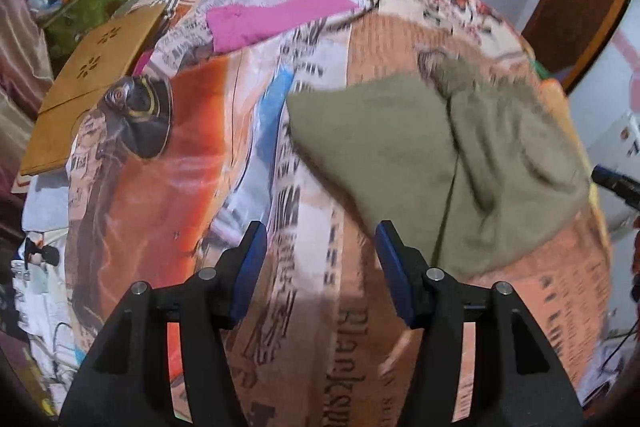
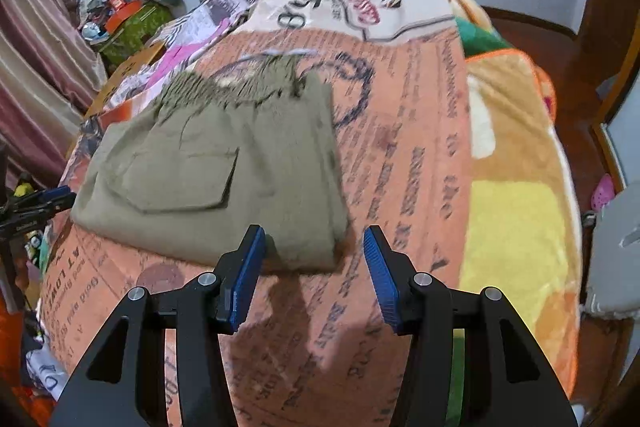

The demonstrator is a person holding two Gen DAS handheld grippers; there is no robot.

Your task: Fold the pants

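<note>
The pants [image 2: 224, 171] are matt olive woven cloth, soft and faintly creased, with a stitched flap pocket and a gathered, puckered waistband. Under them the bedspread [image 2: 404, 163] is smooth printed cloth with a slight sheen, newsprint lettering on orange and cream. Beside it the blanket [image 2: 516, 227] looks fleecy and napped in yellow and orange. Each tool, left [image 1: 320, 267] and right [image 2: 314, 271], is matt black plastic with bright metal pins; the pads [image 2: 380, 275] are blue and finely ribbed. A board [image 1: 100, 75] is pale, smooth wood with cut-out flower shapes. The pink garment [image 1: 276, 15] is matt cloth.
</note>
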